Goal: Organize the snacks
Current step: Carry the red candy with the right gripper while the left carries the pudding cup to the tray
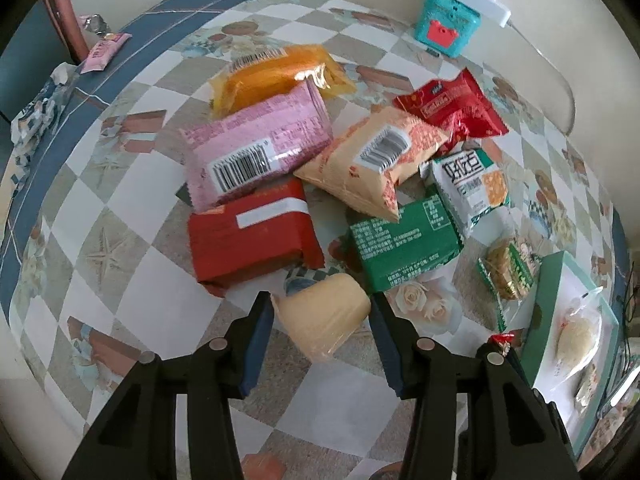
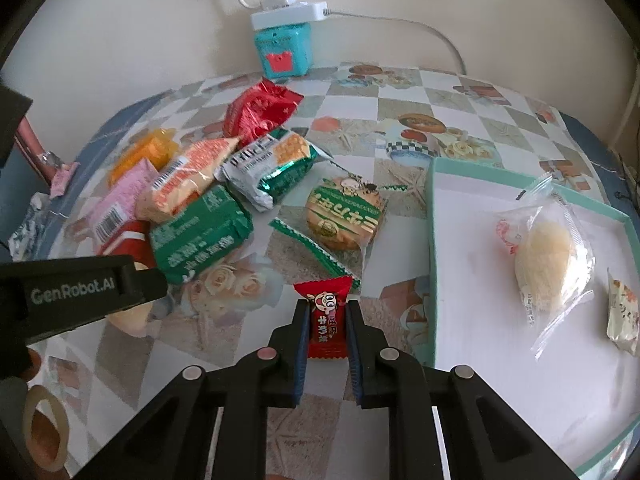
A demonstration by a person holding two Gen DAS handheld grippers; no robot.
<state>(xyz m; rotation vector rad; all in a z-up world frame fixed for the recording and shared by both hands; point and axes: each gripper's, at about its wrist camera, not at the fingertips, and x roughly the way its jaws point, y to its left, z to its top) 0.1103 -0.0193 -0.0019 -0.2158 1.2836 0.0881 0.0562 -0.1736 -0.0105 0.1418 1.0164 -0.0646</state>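
A pile of several snack packs lies mid-table: pink (image 1: pixel 256 144), red (image 1: pixel 252 236), orange (image 1: pixel 276 76), green (image 1: pixel 404 240). My left gripper (image 1: pixel 320 297) points down just in front of the pile, shut on a pale yellow wrapped cake (image 1: pixel 320 322). My right gripper (image 2: pixel 327 304) is shut on a small red candy (image 2: pixel 326 320) and sits left of the teal tray (image 2: pixel 434 240). In the tray lie a clear pack with a pale cake (image 2: pixel 548 248) and a second packet (image 2: pixel 622 312). A round green-labelled cake (image 2: pixel 344 212) lies between pile and tray.
A teal tin (image 2: pixel 282 50) with a white power strip and cable on it stands at the wall. A pink wrapper (image 1: pixel 106 50) and crumpled foil lie at the far left table edge. A roll of tape (image 2: pixel 42 424) sits at the near left.
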